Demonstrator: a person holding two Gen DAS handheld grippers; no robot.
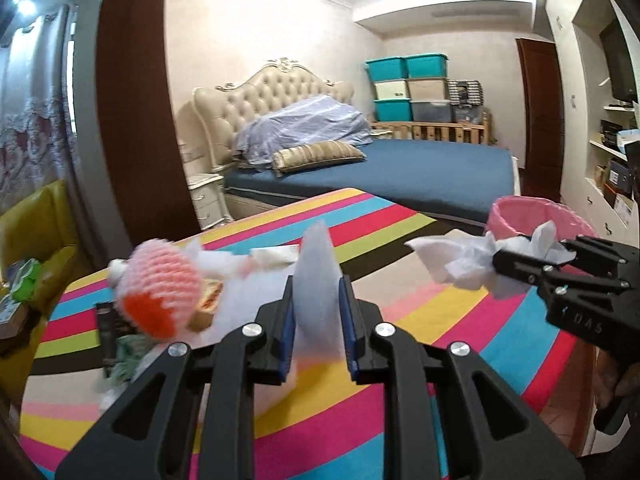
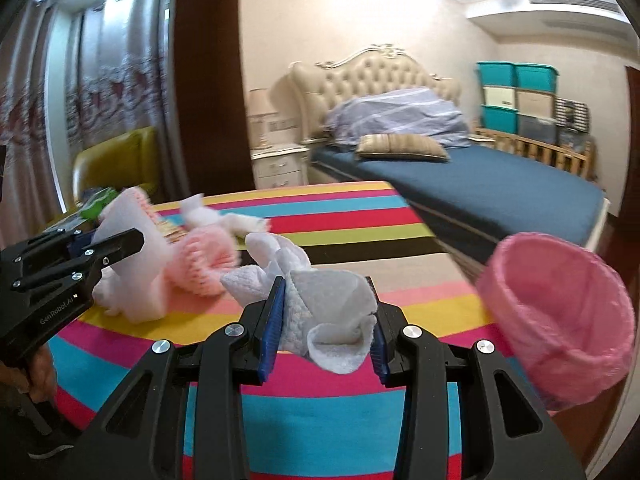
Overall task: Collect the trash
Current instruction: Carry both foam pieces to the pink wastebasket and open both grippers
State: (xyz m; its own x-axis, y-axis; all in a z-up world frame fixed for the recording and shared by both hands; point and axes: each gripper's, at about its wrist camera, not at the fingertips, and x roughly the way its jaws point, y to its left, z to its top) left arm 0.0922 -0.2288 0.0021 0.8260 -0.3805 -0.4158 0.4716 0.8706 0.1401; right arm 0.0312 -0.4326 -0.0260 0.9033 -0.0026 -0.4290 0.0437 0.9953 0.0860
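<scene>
My left gripper (image 1: 317, 300) is shut on a white foam sheet (image 1: 318, 280) and holds it above the striped table (image 1: 400, 360); it also shows in the right wrist view (image 2: 116, 246). My right gripper (image 2: 326, 312) is shut on a crumpled white tissue (image 2: 324, 300), held above the table left of the pink-lined trash bin (image 2: 560, 320). The tissue (image 1: 460, 260) and bin (image 1: 528, 216) also show in the left wrist view. Pink foam fruit nets (image 1: 160, 288) and more white scraps (image 2: 208, 216) lie on the table.
A yellow chair (image 2: 116, 160) with green packets stands at the table's left. Behind are a bed with blue sheet (image 2: 480, 184), a nightstand (image 2: 276, 164), stacked storage boxes (image 1: 408, 88) and wall shelves (image 1: 608, 152) at the right.
</scene>
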